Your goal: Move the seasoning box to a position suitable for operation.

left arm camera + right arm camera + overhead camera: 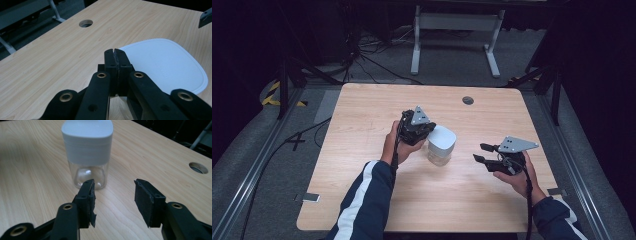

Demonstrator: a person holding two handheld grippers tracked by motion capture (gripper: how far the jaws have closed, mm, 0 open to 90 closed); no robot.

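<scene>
A clear jar (440,154) with a white squarish lid (442,138) stands upright near the middle of the wooden table (362,150). My left gripper (428,128) is shut, its tip at the left edge of the lid (165,65), just above it; touching or apart, I cannot tell. The jaws press together with nothing between them (115,53). My right gripper (480,152) is open to the right of the jar, pointing at it. In the right gripper view the jar (87,175) stands beyond the open jaws (115,192), apart from them.
A round cable hole (468,100) sits near the table's far edge. Beyond the table are a white desk frame (457,35) and cables on the grey floor. A person's forearms in dark sleeves with a white stripe reach in from the bottom.
</scene>
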